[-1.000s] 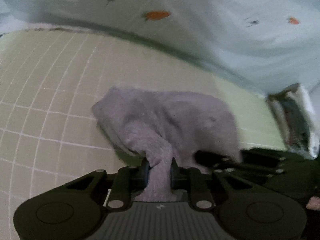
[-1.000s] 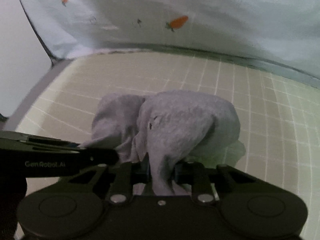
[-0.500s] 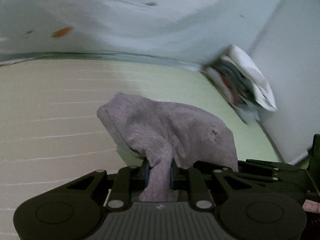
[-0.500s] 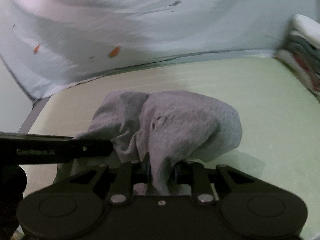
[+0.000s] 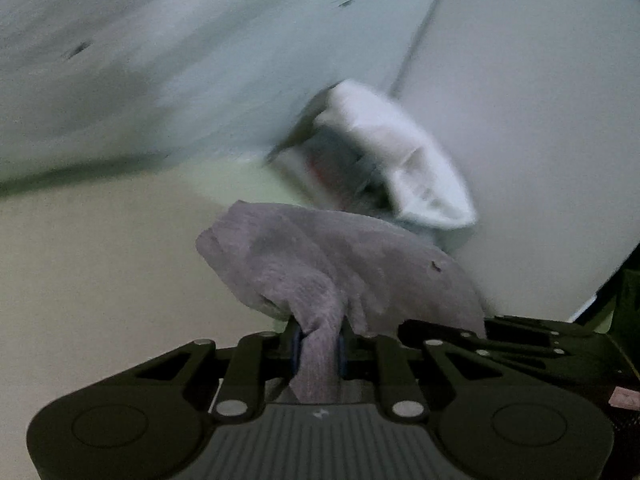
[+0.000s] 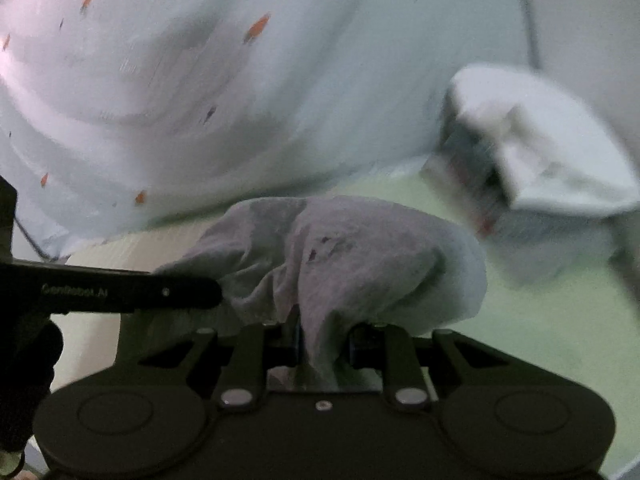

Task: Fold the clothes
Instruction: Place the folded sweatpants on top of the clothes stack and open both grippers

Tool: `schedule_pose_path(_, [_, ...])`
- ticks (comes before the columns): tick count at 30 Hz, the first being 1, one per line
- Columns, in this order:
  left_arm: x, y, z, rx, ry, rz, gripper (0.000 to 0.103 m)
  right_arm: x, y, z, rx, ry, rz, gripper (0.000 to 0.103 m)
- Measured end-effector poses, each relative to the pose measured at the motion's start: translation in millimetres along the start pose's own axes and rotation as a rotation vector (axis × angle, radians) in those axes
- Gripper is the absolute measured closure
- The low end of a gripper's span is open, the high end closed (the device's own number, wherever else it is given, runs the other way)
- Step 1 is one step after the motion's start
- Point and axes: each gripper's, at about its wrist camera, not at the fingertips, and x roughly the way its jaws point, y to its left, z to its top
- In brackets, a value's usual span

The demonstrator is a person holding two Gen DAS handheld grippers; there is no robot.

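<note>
A folded grey garment (image 5: 328,264) hangs bunched between both grippers, lifted off the pale green surface. My left gripper (image 5: 319,346) is shut on one gathered edge of it. My right gripper (image 6: 324,340) is shut on the other edge of the grey garment (image 6: 360,256). The two grippers sit side by side: the right one shows at the lower right of the left wrist view (image 5: 520,344), and the left one as a dark bar at the left of the right wrist view (image 6: 120,292). A blurred stack of folded clothes (image 5: 384,168) lies just beyond the garment.
The stack of folded clothes (image 6: 532,160) has a white piece on top and sits by a plain wall (image 5: 540,80). A pale sheet with small orange marks (image 6: 200,80) hangs behind the pale green surface (image 5: 100,260). A dark-gloved hand (image 6: 24,380) shows at the lower left.
Both grippers have carried the grey garment sideways and a little up toward the stack of folded clothes, which now looms much closer. Both grips are unchanged.
</note>
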Motion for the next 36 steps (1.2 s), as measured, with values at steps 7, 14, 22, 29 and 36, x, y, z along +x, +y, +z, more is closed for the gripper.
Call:
schedule_pose_path(7, [64.9, -95.1, 104.2, 0.109, -0.191, -0.118, 0.085, -36.0, -125.0, 119.0, -0.092, -0.179, -0.024, 0.082])
schedule_pose_path(14, [164.9, -125.0, 212.7, 0.176, -0.288, -0.15, 0.084, 9.8, -214.1, 220.3, -0.195, -0.309, -0.084, 0.081])
schedule_pose_path(22, [290.9, -73.3, 234.7, 0.133, -0.14, 0.113, 0.068, 140.7, -251.0, 218.6, -0.315, -0.319, -0.402, 0.03])
schedule_pose_path(29, [321.3, -50.8, 227.1, 0.123, -0.123, 0.127, 0.038, 166.1, -247.8, 193.5, -0.199, -0.334, -0.36, 0.012])
schedule_pose_path(36, [305.7, -47.3, 208.8, 0.132, -0.133, 0.176, 0.016, 175.0, -247.3, 174.1, -0.077, -0.246, -0.373, 0.007])
